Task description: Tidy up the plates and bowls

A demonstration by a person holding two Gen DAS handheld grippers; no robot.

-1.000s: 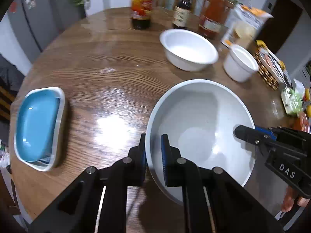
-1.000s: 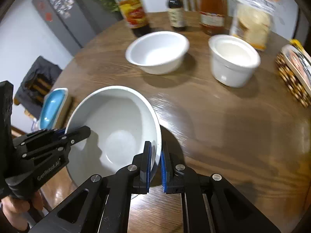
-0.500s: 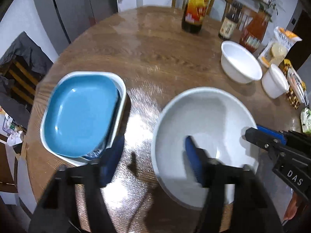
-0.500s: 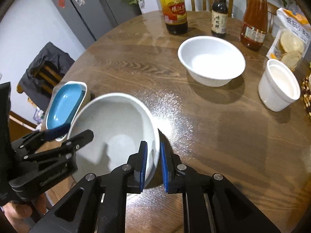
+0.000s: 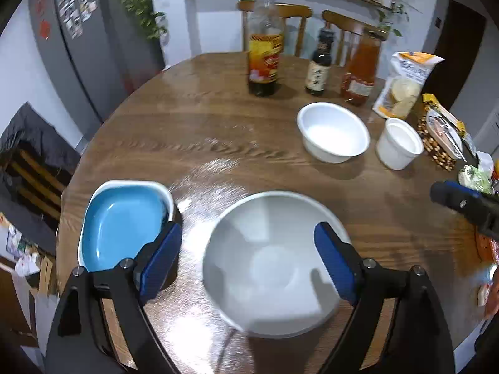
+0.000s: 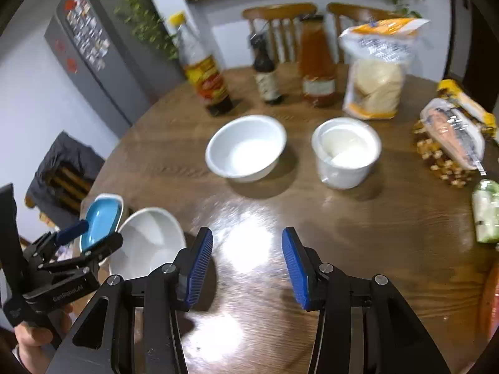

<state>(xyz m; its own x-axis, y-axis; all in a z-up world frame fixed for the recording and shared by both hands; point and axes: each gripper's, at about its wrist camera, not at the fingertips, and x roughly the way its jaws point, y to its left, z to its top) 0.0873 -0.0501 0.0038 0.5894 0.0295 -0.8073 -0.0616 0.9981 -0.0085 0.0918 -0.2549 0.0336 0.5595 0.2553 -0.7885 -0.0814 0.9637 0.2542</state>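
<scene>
A large grey bowl [image 5: 274,261] sits on the round wooden table [image 5: 218,143] near its front edge; it also shows in the right wrist view [image 6: 146,240]. My left gripper [image 5: 248,258] is open and empty, raised above the bowl. My right gripper [image 6: 246,265] is open and empty, right of the bowl. A blue square plate in a white dish [image 5: 124,221] lies left of the bowl. A white bowl [image 5: 333,131] and a white cup-shaped bowl [image 5: 399,143] stand further back on the right.
Three sauce bottles [image 5: 263,40] stand at the table's back, with a snack bag [image 5: 405,84] and packaged food [image 6: 452,140] at the right edge. Chairs stand behind the table. A fridge [image 5: 78,46] is at the far left.
Both grippers let go of the large grey bowl, opened wide and pulled back and up. The bowl now rests on the table beside the blue plate.
</scene>
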